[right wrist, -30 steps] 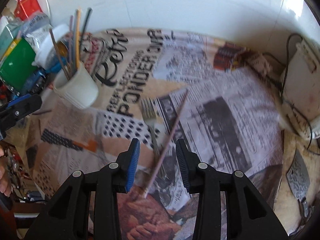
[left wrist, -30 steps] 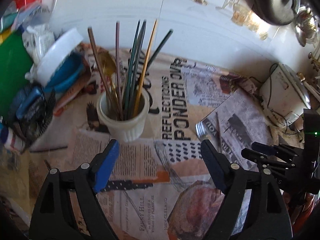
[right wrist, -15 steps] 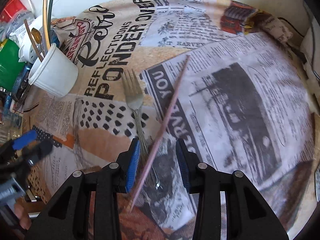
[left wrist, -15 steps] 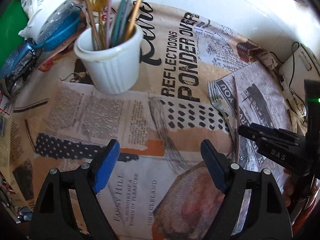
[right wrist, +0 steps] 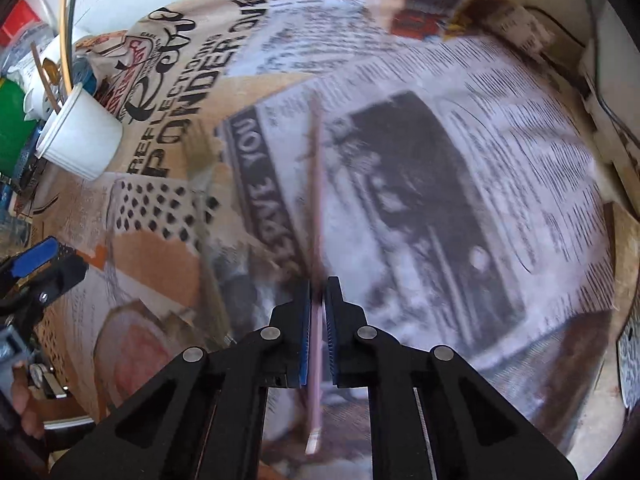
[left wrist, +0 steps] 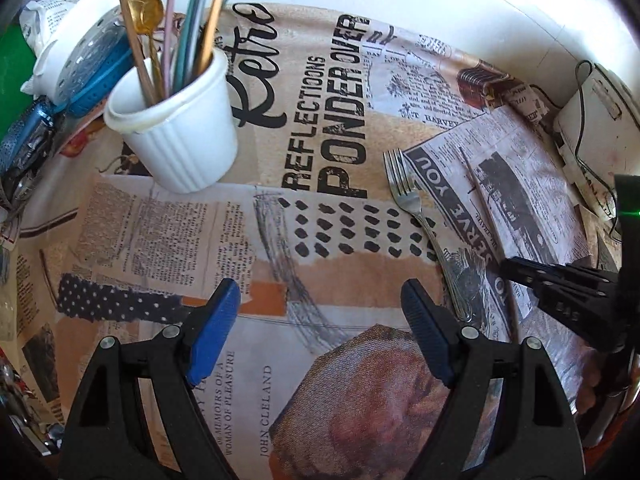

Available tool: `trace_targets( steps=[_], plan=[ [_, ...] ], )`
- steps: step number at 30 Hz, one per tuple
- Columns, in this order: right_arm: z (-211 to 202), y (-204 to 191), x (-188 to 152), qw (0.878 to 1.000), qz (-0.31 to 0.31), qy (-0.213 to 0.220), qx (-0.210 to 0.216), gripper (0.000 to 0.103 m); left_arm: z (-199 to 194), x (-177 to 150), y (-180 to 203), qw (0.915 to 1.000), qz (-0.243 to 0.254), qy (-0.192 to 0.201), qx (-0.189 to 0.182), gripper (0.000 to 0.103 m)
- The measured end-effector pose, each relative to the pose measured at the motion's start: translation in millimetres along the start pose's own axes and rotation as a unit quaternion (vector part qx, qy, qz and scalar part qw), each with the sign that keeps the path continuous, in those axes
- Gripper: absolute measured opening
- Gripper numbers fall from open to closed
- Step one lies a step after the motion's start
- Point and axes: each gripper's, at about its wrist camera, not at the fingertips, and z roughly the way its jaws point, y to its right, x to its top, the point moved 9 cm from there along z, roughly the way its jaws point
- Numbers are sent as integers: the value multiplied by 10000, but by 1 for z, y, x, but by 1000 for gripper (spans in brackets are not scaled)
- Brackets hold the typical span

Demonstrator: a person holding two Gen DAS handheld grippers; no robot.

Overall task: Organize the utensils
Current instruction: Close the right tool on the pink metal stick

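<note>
A white ribbed cup (left wrist: 180, 128) holds several chopsticks and a gold spoon at the left of the newspaper-print mat; it also shows in the right wrist view (right wrist: 80, 140). A steel fork (left wrist: 420, 216) lies on the mat. My right gripper (right wrist: 318, 292) is shut on a pink chopstick (right wrist: 316, 184), which points forward along the fingers; the chopstick also shows in the left wrist view (left wrist: 480, 196), with the right gripper (left wrist: 516, 272) on its near end. My left gripper (left wrist: 320, 312) is open and empty above the mat, in front of the cup.
Blue, white and green packets and containers (left wrist: 72, 64) crowd the left edge behind the cup. A white appliance with a black cord (left wrist: 592, 128) stands at the right. A white wall runs along the back. The right wrist view is blurred.
My right gripper has closed on the pink chopstick, which now lines up with its fingers. My left gripper has come lower and nearer the mat, staying open.
</note>
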Motion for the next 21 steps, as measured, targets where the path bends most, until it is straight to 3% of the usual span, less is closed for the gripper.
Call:
trace_targets(
  steps=[5, 21],
  plan=[
    [-5, 15, 5, 10000, 17, -47, -83, 8, 9, -1, 7, 9999, -85, -88, -91, 82],
    [17, -12, 53, 9984, -562, -66, -18, 9, 19, -3, 28, 9995, 24, -237, -204, 82]
  ],
)
